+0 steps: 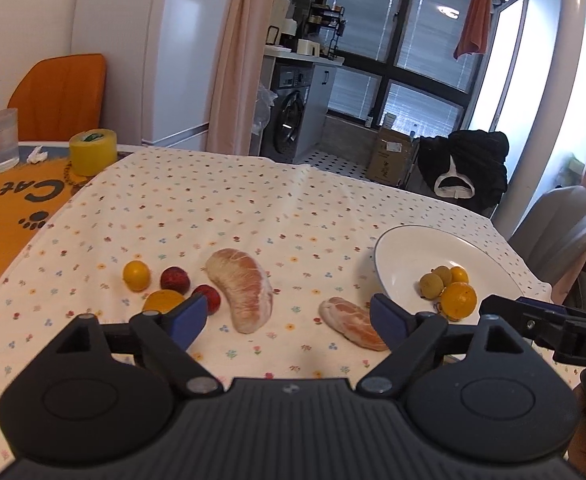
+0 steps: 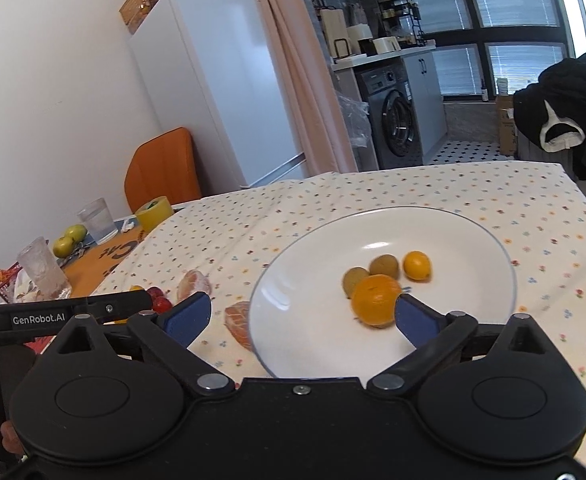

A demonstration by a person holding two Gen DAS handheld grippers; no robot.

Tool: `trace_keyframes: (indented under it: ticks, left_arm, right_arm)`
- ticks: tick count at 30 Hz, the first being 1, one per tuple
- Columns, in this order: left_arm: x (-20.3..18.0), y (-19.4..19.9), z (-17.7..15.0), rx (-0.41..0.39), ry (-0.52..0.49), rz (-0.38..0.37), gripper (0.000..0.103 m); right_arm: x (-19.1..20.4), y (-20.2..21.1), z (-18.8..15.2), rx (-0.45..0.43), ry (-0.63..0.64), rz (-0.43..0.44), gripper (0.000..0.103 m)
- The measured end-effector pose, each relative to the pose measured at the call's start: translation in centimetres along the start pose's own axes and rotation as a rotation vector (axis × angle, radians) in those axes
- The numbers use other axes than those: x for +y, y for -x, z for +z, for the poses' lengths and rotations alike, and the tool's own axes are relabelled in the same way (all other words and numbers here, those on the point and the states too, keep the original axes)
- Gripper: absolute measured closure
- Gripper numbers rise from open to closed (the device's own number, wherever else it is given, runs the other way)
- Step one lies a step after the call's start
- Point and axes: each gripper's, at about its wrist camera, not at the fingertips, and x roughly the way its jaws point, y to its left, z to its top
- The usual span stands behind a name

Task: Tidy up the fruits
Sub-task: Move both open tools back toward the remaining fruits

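While several fruits are already gathered on the white plate [image 2: 473,232], both grippers are found spread wide and empty. The left gripper [image 1: 291,318] is held low over the floral tablecloth [image 1: 213,200], and the large pomelo segment [image 1: 241,290] lies just ahead of it, slightly toward its left finger, with the long axis running away from the gripper and leaning to its right. A smaller segment [image 1: 351,322] lies against the inner side of its right finger. The left gripper is judged the nearer hand for either piece. The right gripper [image 2: 297,314] is held over the near rim of the plate, with an orange [image 2: 375,300] just ahead, beside its right finger. Only the left wrist view shows the red fruits [image 1: 175,279] and the small yellow fruit [image 1: 136,275] plainly; only the right wrist view shows the green apples [image 2: 69,238] far to the left.
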Motion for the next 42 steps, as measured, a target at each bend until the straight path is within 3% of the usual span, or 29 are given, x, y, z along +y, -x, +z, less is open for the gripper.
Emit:
trace_keyframes:
  ticks: [21,30,34,42]
  left_arm:
    - [4.9,2.2,-0.5,-0.03,0.069,0.089,0.016]
    - [6.4,2.2,-1.1,-0.019,0.099,0.098,0.016]
    - [7.2,2.1,-1.3,-0.012,0.121,0.111,0.016]
    - [8.5,2.1,-1.6,-0.012,0.147,0.126,0.016]
  right_arm:
    - [3.7,-2.1,0.1,0.029,0.06,0.073,0.001]
    - [5.2,-3.7,0.3,0.076,0.106,0.11,0.031]
    - [6.0,-5.0,0.4,0.11,0.127,0.111,0.051]
    - [7.7,-7.1,0.3,0.153,0.203,0.09,0.06]
